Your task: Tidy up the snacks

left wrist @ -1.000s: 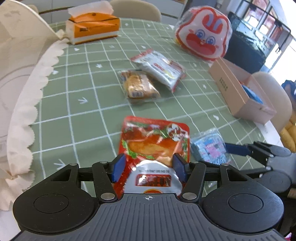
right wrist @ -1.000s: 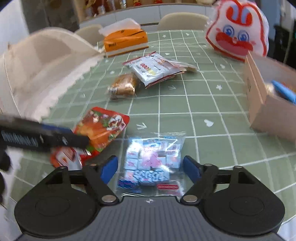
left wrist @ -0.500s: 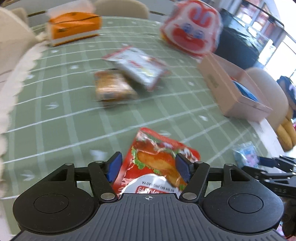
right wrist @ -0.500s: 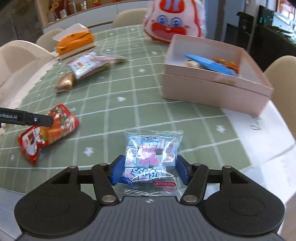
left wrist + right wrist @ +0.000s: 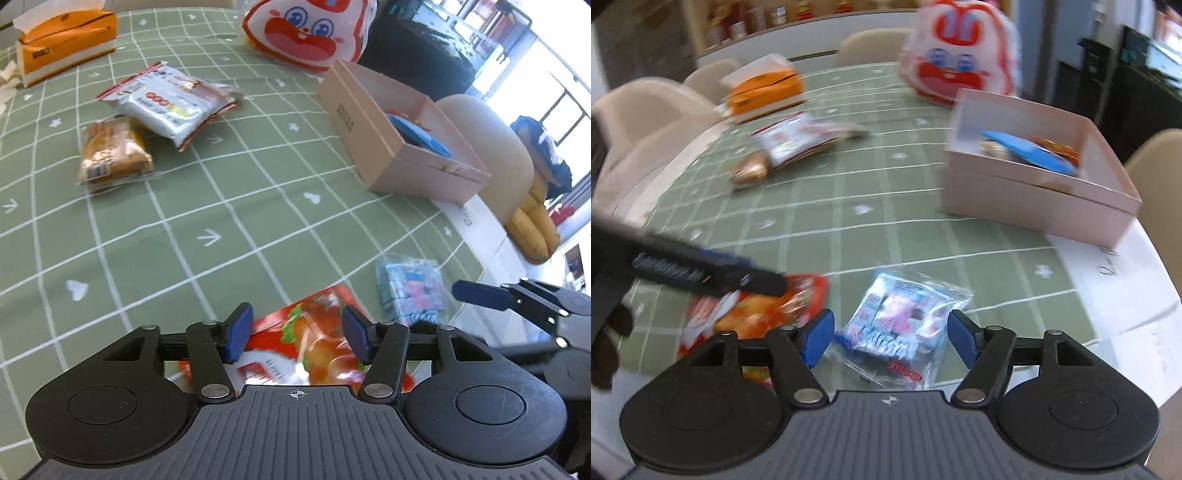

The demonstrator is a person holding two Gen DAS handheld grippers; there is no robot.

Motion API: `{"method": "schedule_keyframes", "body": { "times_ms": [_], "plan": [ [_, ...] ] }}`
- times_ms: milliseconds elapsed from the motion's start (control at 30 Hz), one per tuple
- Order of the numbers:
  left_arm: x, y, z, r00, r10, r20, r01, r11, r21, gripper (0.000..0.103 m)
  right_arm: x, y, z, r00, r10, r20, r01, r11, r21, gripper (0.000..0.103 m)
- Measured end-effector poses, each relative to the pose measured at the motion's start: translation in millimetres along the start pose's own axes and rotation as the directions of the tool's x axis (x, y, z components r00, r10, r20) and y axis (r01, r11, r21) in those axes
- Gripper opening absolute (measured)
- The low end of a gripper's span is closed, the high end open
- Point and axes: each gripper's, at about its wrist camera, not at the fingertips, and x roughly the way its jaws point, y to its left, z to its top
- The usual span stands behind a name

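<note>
A red snack packet (image 5: 314, 343) sits between the blue pads of my left gripper (image 5: 296, 332). The jaws are closing and the pads touch the packet's sides. To its right a blue candy packet (image 5: 408, 288) lies on the green cloth near the table's edge. My right gripper (image 5: 890, 338) straddles the blue candy packet (image 5: 901, 325). Its jaws are opening, and a gap shows between the left pad and the wrapper. A pink cardboard box (image 5: 1034, 206) with several snacks inside stands ahead to the right. The right wrist view is blurred.
A white-and-red packet (image 5: 173, 99) and a wrapped bread (image 5: 110, 155) lie farther up the cloth. An orange tissue box (image 5: 66, 40) and a rabbit-face bag (image 5: 310, 33) stand at the far side. Beige chairs (image 5: 491, 147) ring the table. The white table edge (image 5: 1126, 295) is close on the right.
Both grippers and their packets have shifted toward the near table edge and turned to face the box. The right jaws pressed the blue packet half a second ago and now stand apart from it.
</note>
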Motion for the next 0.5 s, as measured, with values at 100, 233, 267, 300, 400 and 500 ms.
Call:
{"method": "schedule_keyframes", "body": {
  "times_ms": [100, 233, 267, 300, 400, 500],
  "plan": [
    [-5.0, 5.8, -1.6, 1.0, 0.013, -0.011, -0.013, 1.0, 0.027, 0.059, -14.3, 11.3, -7.3, 1.0, 0.009, 0.024, -0.007, 0.999, -0.052, 0.068],
    [-6.9, 9.9, -3.3, 1.0, -0.011, -0.029, 0.013, 0.998, 0.055, 0.059, -25.2, 11.8, -11.0, 0.987, 0.156, -0.039, -0.158, 0.985, -0.061, 0.062],
    [-6.7, 10.0, -3.4, 0.999, -0.019, -0.032, 0.021, 0.998, 0.055, 0.059, -26.7, 14.0, -12.4, 0.981, 0.187, -0.05, -0.19, 0.979, -0.069, 0.055],
    [-7.0, 10.1, -3.7, 0.999, -0.029, -0.034, 0.031, 0.998, 0.054, 0.059, -26.7, 17.6, -12.8, 0.978, 0.198, -0.061, -0.203, 0.976, -0.085, 0.051],
    [-8.9, 10.6, -5.6, 0.998, -0.047, -0.043, 0.049, 0.997, 0.051, 0.059, -19.8, 29.7, -17.3, 0.973, 0.203, -0.107, -0.215, 0.971, -0.106, 0.032],
    [-12.2, 11.7, -9.9, 0.997, -0.061, -0.053, 0.064, 0.996, 0.056, 0.059, -12.8, 42.4, -22.6, 0.968, 0.205, -0.143, -0.221, 0.969, -0.113, 0.028]
  ]
}}
